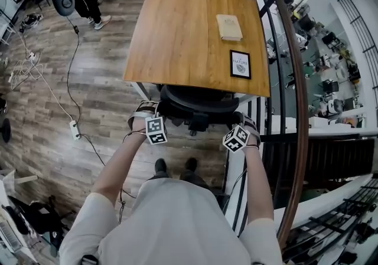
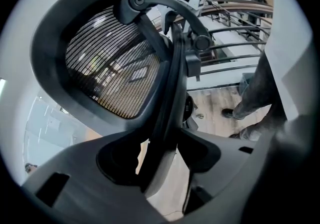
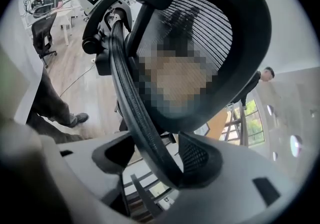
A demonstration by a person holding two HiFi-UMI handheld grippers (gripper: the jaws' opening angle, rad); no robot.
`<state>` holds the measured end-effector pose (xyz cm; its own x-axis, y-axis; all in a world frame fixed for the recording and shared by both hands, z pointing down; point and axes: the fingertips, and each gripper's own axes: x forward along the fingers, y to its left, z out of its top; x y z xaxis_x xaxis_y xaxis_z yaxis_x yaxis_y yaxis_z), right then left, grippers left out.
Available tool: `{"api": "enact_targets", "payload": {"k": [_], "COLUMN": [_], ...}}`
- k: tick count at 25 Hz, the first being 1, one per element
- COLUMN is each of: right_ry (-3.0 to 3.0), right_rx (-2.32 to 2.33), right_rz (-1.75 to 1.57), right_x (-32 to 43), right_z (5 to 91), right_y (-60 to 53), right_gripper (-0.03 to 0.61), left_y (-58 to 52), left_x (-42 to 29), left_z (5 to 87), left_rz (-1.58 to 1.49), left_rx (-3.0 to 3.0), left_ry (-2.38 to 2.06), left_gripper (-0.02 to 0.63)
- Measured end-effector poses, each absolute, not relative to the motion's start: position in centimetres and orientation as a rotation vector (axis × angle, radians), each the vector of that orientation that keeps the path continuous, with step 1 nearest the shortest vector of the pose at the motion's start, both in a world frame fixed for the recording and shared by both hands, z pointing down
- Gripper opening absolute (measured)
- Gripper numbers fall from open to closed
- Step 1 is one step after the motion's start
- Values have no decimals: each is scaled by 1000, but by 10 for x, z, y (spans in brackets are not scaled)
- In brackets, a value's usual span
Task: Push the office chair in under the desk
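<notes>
Jaws of left gripper (image 2: 159, 163) stand apart and straddle one side rim of the chair (image 2: 110, 63) back; a gap shows between the rim and one pad. Jaws of right gripper (image 3: 150, 155) also stand apart, with the opposite rim between them, lying against one pad. Chair back sits directly ahead of both grippers, one at each side. Beyond them, the chair's front part is hidden under the near edge of the desk (image 1: 177, 39). Farther out on the desk, on the right gripper's side, lie a book (image 1: 229, 26) and a framed card (image 1: 240, 64), apart. Well off the left gripper's side, a cable (image 1: 59, 101) runs across the floor.
</notes>
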<state>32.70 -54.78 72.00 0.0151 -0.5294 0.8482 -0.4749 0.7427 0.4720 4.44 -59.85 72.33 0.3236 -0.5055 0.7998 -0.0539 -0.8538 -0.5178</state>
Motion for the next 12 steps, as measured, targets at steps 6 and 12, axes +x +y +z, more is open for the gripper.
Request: {"api": "enact_targets", "payload": {"k": [6, 12], "right_ry": [-1619, -1628], "right_rx": [818, 803], "right_rz": [-62, -70], "right_x": [335, 342], "right_z": [722, 720], "right_y": [-567, -589], "right_gripper": [258, 258], "left_y": [-616, -634], "left_x": [52, 59], "left_z": [725, 724], "left_rz": [-1549, -1557], "left_rx": [-2178, -2194], "left_ry": [521, 525], "left_gripper": [221, 224]}}
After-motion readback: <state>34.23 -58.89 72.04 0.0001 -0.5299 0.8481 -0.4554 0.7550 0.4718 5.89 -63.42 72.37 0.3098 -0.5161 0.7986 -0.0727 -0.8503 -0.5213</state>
